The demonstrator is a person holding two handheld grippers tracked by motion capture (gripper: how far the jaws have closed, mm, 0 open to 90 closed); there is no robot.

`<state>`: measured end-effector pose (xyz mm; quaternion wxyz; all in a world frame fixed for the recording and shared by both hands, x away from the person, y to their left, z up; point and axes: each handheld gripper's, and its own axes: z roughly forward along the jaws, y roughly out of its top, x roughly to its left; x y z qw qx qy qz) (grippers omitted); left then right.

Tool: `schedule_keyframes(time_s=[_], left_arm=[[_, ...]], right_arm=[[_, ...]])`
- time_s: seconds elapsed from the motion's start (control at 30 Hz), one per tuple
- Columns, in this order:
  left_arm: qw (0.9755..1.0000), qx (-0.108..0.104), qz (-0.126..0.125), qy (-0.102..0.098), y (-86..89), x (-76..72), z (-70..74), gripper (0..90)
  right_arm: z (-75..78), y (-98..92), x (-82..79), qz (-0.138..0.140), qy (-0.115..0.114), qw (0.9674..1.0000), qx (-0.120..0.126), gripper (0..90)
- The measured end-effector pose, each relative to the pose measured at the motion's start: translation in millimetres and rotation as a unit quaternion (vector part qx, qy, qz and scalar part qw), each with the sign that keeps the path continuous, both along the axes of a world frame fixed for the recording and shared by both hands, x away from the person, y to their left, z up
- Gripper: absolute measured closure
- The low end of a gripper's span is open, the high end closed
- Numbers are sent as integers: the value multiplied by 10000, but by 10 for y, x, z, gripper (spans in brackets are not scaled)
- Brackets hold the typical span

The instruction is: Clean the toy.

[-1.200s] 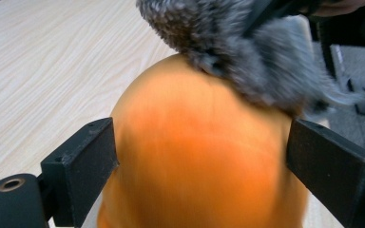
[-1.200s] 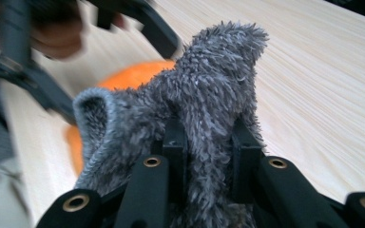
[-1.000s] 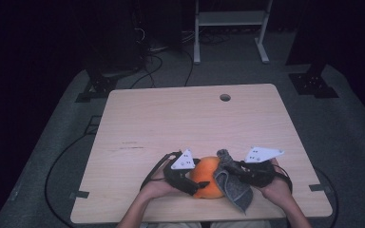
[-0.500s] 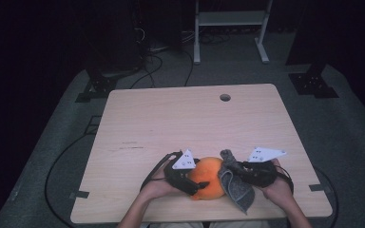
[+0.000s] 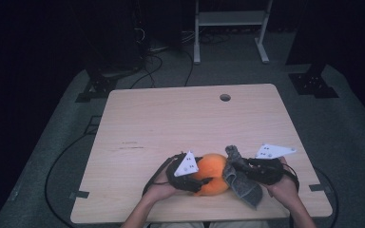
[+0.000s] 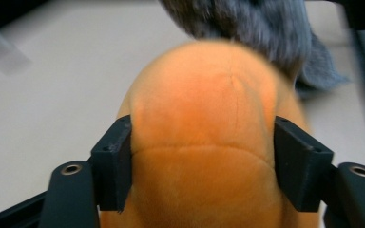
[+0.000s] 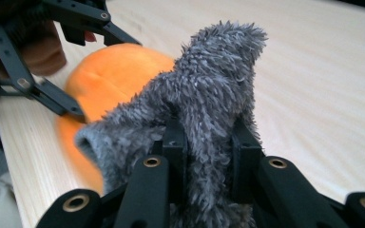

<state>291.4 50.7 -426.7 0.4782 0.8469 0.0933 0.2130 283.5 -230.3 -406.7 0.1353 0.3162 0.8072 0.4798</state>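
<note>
An orange plush toy (image 5: 215, 176) lies near the table's front edge between both hands. My left gripper (image 5: 202, 182) reaches it from the left. Its jaws have just been closing, and in the left gripper view its pads (image 6: 116, 156) press the plush (image 6: 204, 114) on both sides. My right gripper (image 5: 238, 166) comes from the right, shut on a grey fuzzy cloth (image 5: 245, 188). That cloth (image 7: 214, 85) bunches up between the jaws of the right gripper (image 7: 209, 152) and rests against the plush (image 7: 114, 71). The grey cloth (image 6: 252, 26) hangs just behind the plush in the left gripper view.
The light wooden table (image 5: 180, 123) has a small round hole (image 5: 225, 97) near its far edge. Cables trail from both grippers off the front edge. A white-legged stand (image 5: 228, 19) is on the dark floor behind the table.
The left gripper has shifted slightly in toward the orange plush. The right gripper and grey cloth stay nearly where they were.
</note>
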Motion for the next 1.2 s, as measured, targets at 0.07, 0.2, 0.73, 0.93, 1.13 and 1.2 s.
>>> schedule_keyframes(time_s=[0.07,0.2,0.73,0.93,1.13,1.2], left_arm=[[10000,2,-14,73,-47,30,-23,280],[9972,-59,-97,737,-55,102,-103,96],[9958,52,65,911,-14,84,-161,190],[9960,41,20,894,-3,78,-167,202],[9956,-13,-15,938,10,96,-182,197],[9956,0,-11,936,11,93,-182,196]], right_arm=[[65,-34,-17,4,-71,9995,304,729],[-98,40,53,-40,123,9999,13,732],[-157,-64,90,-125,334,9990,261,730],[-295,-44,188,-266,520,9983,-56,727],[-196,-94,113,-322,301,9990,72,732],[-120,-18,77,-132,145,9997,146,730]])
